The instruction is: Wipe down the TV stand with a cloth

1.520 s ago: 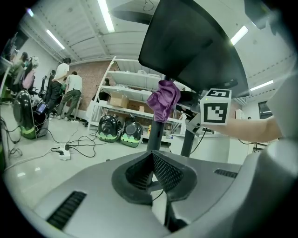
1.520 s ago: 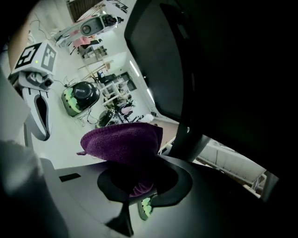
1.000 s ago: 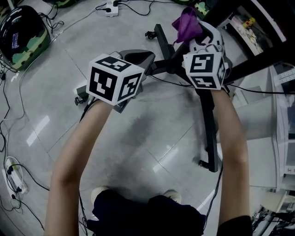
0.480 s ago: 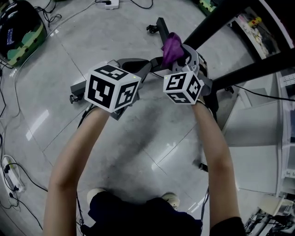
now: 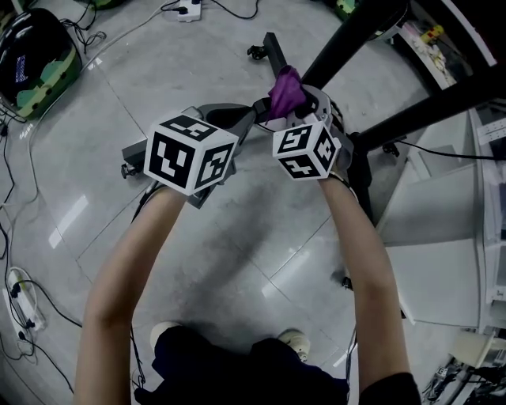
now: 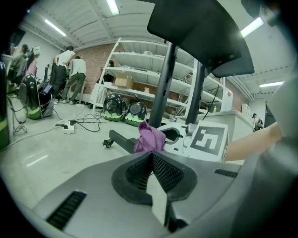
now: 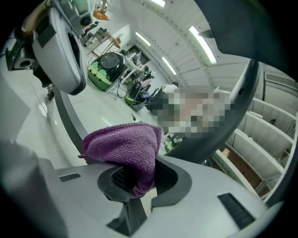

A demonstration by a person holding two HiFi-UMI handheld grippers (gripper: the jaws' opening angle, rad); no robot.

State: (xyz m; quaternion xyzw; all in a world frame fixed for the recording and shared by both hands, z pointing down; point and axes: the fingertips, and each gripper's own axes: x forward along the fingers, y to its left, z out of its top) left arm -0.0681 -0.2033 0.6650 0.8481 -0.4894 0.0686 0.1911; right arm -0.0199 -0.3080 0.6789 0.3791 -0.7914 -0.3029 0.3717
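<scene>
You stand on a glossy grey tiled floor (image 5: 237,213) strewn with cables (image 6: 91,123) (a power strip (image 5: 187,10) lies ahead); white shelving (image 6: 137,58) lines a brick wall (image 6: 91,58) under ceiling strip lights (image 6: 112,6).

Steep overhead, two close views; common cloth (image 5: 285,89)

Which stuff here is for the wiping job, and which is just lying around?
For the job:
purple cloth, held by the right gripper
black TV stand
left gripper, shut on nothing

Just lying about:
power strip
floor cables
green and black bag
shelves
</scene>
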